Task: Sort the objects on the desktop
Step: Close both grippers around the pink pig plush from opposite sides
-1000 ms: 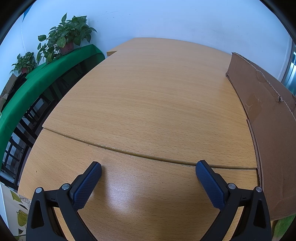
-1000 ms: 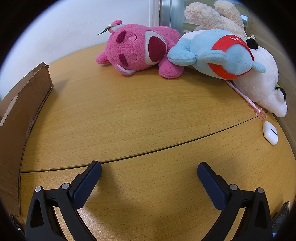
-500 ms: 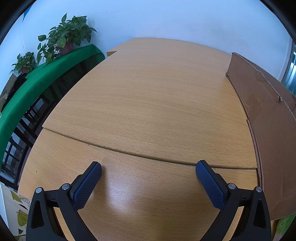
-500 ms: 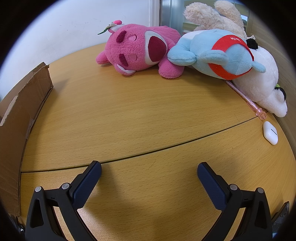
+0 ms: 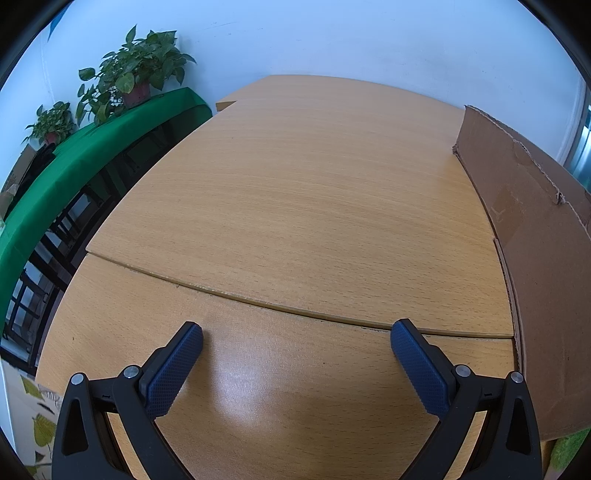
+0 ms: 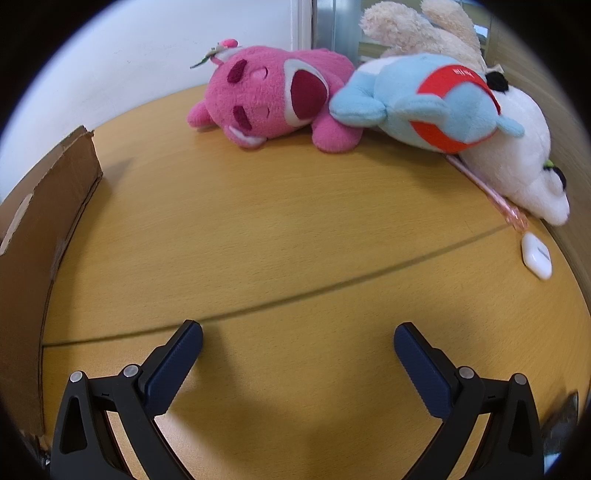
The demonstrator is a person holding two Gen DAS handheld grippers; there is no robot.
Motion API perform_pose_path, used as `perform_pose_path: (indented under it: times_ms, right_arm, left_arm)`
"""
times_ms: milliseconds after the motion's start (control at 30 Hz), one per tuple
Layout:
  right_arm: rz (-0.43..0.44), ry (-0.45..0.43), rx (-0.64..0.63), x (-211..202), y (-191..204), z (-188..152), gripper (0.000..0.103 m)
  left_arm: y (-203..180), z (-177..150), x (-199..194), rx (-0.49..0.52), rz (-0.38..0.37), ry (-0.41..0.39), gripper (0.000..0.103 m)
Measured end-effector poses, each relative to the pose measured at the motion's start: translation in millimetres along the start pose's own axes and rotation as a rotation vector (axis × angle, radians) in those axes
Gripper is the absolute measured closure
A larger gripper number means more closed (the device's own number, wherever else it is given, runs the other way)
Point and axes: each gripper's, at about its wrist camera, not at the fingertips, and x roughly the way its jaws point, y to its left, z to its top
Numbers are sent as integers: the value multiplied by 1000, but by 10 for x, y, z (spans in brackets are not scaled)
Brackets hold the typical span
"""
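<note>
Wooden desktop (image 5: 314, 206) with a curved seam across it is seen in both wrist views, backed by a white wall (image 5: 332, 33). Left gripper (image 5: 296, 334) is held released, jaws wide apart, nothing between them, low over the bare near part of the desk. A cardboard box (image 5: 535, 258) is stood on the desk along the right edge of the left view; two potted plants (image 5: 136, 74) are set on a green-covered ledge (image 5: 66, 173) far left. Right gripper (image 6: 297, 334) is likewise released and empty, over the near desk. In the right view the same cardboard box (image 6: 33, 240) is seen at the left edge. Task items are grouped far right: a pink plush (image 6: 273, 99) lying at the far edge, a light-blue plush with red bands (image 6: 432, 107) touching it on the right, a white plush (image 6: 524, 162) beside and partly under the blue one, a cream plush (image 6: 417, 29) behind them. A pink pen (image 6: 495, 192) is tucked against the white plush; a white earbud case (image 6: 537, 255) lies just near of the pen tip. All are well apart from both grippers.
</note>
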Motion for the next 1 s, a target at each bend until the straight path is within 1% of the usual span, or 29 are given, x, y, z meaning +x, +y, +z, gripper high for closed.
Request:
perform_pose_path:
  times_ms: [33,100,133,167,200,233,267,300,333,367,400,467,500,533,567,600,667,700,733,767,800,833,867,900,933,967,1000]
  right_arm:
    - [9,7,-14,-28,27,-44,0]
    - [46,8,-74,-160,113,-255,0]
    - [52,6,-85,-217,125,-346,0]
    - [54,8,-89,-262,126,-419,0]
    - [58,23,-95,-344,131,-542,0]
    - [59,40,-106,-388,145,-607,0]
    - [60,78,-127,-463,180,-699,1]
    - [43,98,-172,-611,263,-802,1]
    - [28,73,-211,-745,323,-877,1]
    - [16,35,-253,-899,408,-970,1]
    - [18,-3,-290,-1072,497,-1061,1]
    - [68,-67,-310,-1382,634,-1157,1]
    - [121,-137,-313,-1603,719,-1216,1]
    - [153,-188,-314,-1731,757,-1243,1]
    - [182,-241,-313,-1867,805,-1275,1]
    - [208,-305,-310,-2001,890,-1280,1]
    - [238,-365,-306,-2149,974,-1280,1]
    - [258,-399,-311,-2225,1043,-1289,1]
    - [264,-417,-316,-2258,1101,-1309,1]
    - [268,-430,-323,-2304,1156,-1326,1]
    - [265,-434,-339,-2335,1227,-1320,1]
    - [255,-433,-349,-2343,1272,-1288,1]
    - [226,-436,-353,-2335,1321,-1301,1]
    - [188,-446,-354,-2336,1387,-1314,1]
    - [185,-451,-354,-2328,1422,-1329,1]
    - [201,-451,-354,-2340,1461,-1335,1]
    - [251,-439,-354,-2342,1525,-1338,1]
  left_arm:
    - [-2,-17,-11,4,-3,0,0]
    - [-17,-72,-65,7,-8,18,0]
    - [-30,-129,-119,0,-3,27,0]
    - [-65,-195,-215,-8,18,21,0]
    - [-107,-254,-342,-5,19,2,0]
    - [-163,-313,-502,4,5,-22,0]
    - [-237,-382,-725,16,-25,-49,0]
    - [-294,-437,-933,17,-63,-71,0]
    - [-346,-493,-1152,10,-115,-95,0]
    - [-419,-563,-1398,3,-187,-113,0]
    - [-489,-617,-1574,8,-255,-112,0]
    - [-672,-738,-1879,39,-427,-85,0]
    - [-760,-799,-1965,53,-501,-66,0]
    - [-857,-867,-2021,71,-566,-41,0]
    - [-956,-940,-2043,87,-608,-12,0]
    - [-1052,-1020,-2036,100,-633,23,0]
    - [-1216,-1165,-1929,118,-657,100,1]
    - [-1284,-1233,-1866,127,-658,136,1]
    - [-1352,-1317,-1797,138,-653,174,3]
    - [-1404,-1414,-1724,138,-633,203,4]
    - [-1417,-1448,-1656,133,-599,211,7]
    - [-1391,-1491,-1627,112,-607,215,9]
    - [-1336,-1538,-1633,73,-642,208,12]
    - [-1301,-1553,-1644,64,-644,197,13]
    - [-1283,-1559,-1665,66,-646,190,16]
    - [-1260,-1577,-1687,65,-646,188,17]
    - [-1249,-1602,-1698,65,-642,189,17]
